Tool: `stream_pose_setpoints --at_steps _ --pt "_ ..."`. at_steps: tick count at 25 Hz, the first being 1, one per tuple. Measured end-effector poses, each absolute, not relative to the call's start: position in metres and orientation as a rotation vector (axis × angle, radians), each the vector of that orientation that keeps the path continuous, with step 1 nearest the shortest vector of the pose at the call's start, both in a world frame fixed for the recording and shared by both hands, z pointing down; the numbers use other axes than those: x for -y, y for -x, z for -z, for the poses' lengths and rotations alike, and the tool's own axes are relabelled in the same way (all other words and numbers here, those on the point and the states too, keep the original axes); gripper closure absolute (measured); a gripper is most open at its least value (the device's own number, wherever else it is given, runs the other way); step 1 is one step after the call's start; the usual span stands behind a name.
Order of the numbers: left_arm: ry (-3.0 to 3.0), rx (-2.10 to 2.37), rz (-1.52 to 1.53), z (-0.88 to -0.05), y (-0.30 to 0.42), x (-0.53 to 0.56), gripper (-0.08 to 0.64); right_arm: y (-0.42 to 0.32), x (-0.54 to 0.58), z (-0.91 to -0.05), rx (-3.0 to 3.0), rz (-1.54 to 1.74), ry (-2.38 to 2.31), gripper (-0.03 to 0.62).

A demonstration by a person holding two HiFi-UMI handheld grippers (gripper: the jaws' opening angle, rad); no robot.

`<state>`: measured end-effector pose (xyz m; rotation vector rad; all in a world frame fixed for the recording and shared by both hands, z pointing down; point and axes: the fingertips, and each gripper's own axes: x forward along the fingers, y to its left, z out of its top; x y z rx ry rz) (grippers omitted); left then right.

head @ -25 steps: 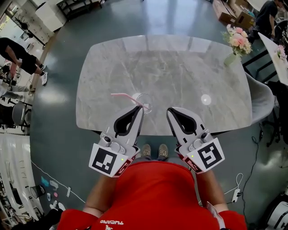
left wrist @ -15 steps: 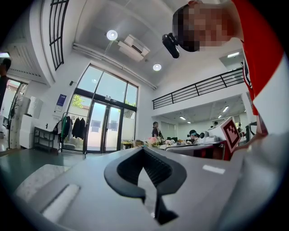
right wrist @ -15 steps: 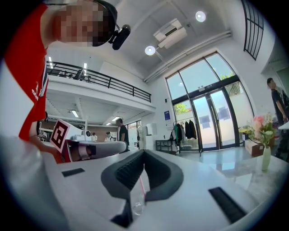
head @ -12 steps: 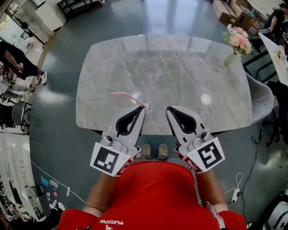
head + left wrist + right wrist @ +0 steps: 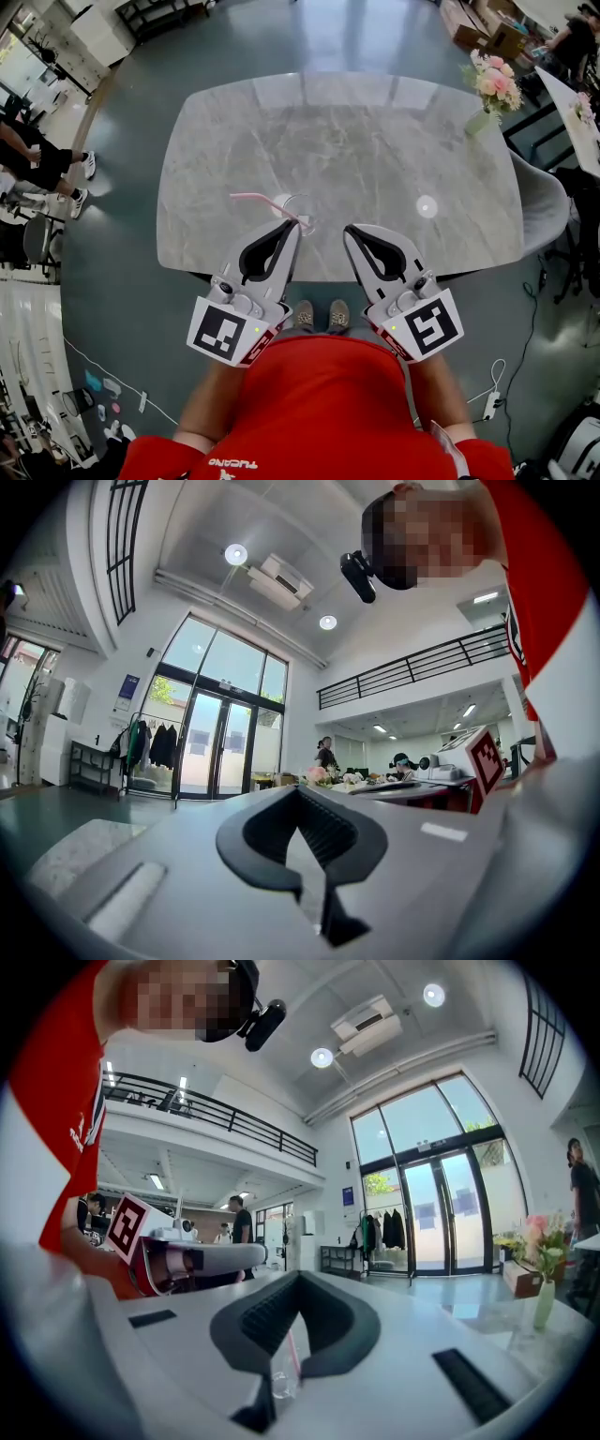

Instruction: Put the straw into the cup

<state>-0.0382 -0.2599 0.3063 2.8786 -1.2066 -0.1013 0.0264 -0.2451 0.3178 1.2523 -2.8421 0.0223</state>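
A clear cup (image 5: 300,208) stands near the front edge of the marble table (image 5: 375,141). A pink straw (image 5: 255,199) rests in it, its lower end inside and its long upper part leaning out to the left. My left gripper (image 5: 293,226) is shut, with its tip right at the cup's near rim; I cannot tell if it touches the straw. In the left gripper view (image 5: 298,794) nothing shows between the jaws. My right gripper (image 5: 351,231) is shut and empty, a little to the right of the cup. In the right gripper view (image 5: 300,1277) the straw (image 5: 292,1354) and cup (image 5: 279,1382) show.
A vase of pink flowers (image 5: 493,86) stands at the table's far right corner and shows as the vase (image 5: 543,1302) in the right gripper view. A grey chair (image 5: 548,211) stands against the table's right side. People move about at the room's left and far right edges.
Both grippers, the cup and the straw stay where they were. Only people in the background have shifted.
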Motion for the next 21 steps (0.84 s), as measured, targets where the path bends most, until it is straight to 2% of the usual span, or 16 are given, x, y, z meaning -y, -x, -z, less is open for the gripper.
stream_pose_setpoints --at_steps 21 --pt "-2.897 1.163 0.109 -0.3062 0.0329 0.2594 0.556 -0.0282 0.2446 -0.3166 2.841 -0.021 -1.257 0.592"
